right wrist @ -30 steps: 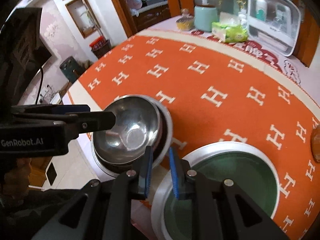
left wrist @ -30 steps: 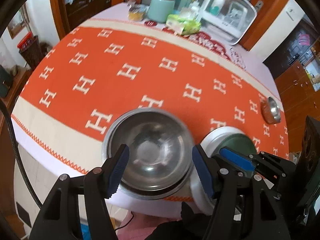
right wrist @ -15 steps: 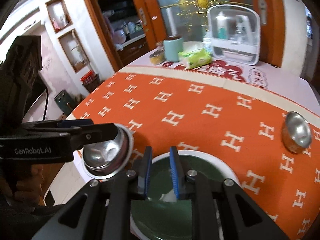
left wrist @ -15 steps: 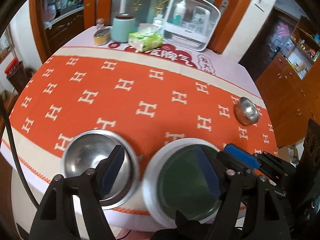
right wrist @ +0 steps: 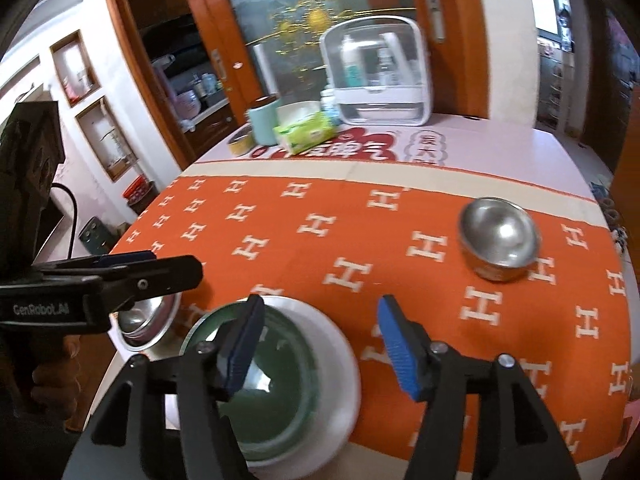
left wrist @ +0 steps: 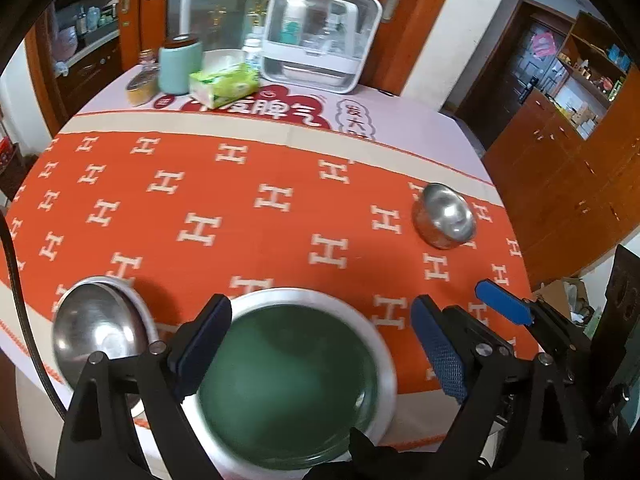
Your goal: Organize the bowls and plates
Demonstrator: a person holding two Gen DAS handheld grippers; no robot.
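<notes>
Both grippers wide, empty: left gripper (left wrist: 320, 348), right gripper (right wrist: 320, 346) | green plate (left wrist: 288, 388) overhangs table edge (left wrist: 412, 444) | small bowl (right wrist: 498, 238) well apart

Right gripper (right wrist: 320, 344) jaws now spread wide, previously near-closed. Left gripper (left wrist: 320, 344) shifted rightward off steel bowl (left wrist: 96, 332), now framing green plate (left wrist: 292, 384).

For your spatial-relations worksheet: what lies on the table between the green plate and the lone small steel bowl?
Only bare orange H-patterned cloth separates the green plate from the small steel bowl; both wrist views show it.
</notes>
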